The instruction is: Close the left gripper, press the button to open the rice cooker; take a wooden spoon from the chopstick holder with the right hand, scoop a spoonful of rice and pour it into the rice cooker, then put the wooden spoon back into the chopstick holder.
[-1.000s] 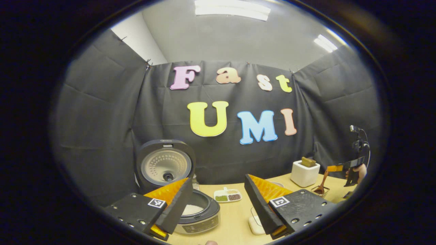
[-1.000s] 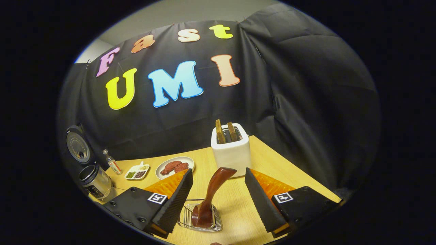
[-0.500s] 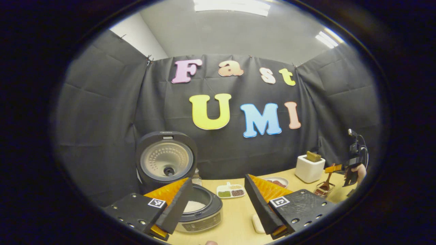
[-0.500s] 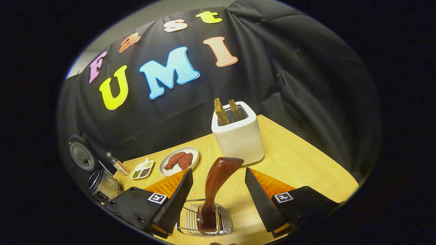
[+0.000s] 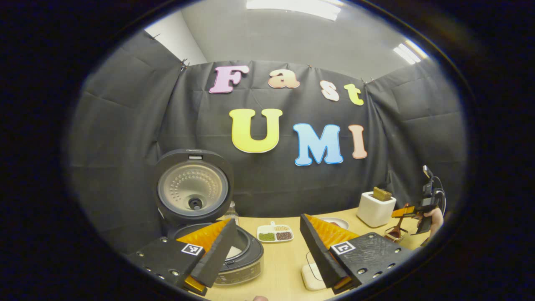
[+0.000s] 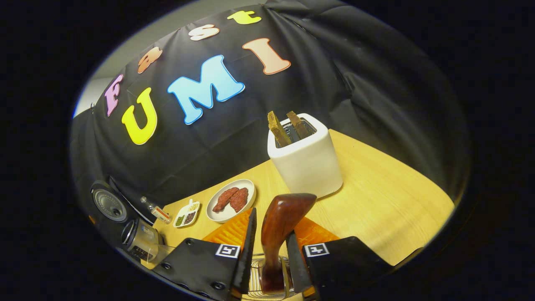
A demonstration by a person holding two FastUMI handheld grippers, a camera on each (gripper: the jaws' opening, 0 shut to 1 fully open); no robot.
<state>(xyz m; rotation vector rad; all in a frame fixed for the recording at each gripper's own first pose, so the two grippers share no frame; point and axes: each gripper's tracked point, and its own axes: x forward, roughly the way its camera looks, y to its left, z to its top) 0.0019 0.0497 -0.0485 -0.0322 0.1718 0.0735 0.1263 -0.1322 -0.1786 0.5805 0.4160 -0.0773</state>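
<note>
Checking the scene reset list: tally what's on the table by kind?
Appliances: 2, rice cooker, toaster
Dishes: 2, plate of meat, divided dish
Bottle: 1, small bottle
Utensil set: 2, wooden spoon, wire chopstick holder
White pad: 1
Total: 8

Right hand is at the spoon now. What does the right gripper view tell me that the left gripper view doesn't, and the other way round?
Right gripper view: the right gripper has both fingers apparently pressing the wooden spoon handle, with the spoon standing in the wire chopstick holder.

Left gripper view: white rice lies in the pot, and the left gripper is open above the table.

Both: the rice cooker with its lid up, the divided dish, the plate and the toaster.
</note>
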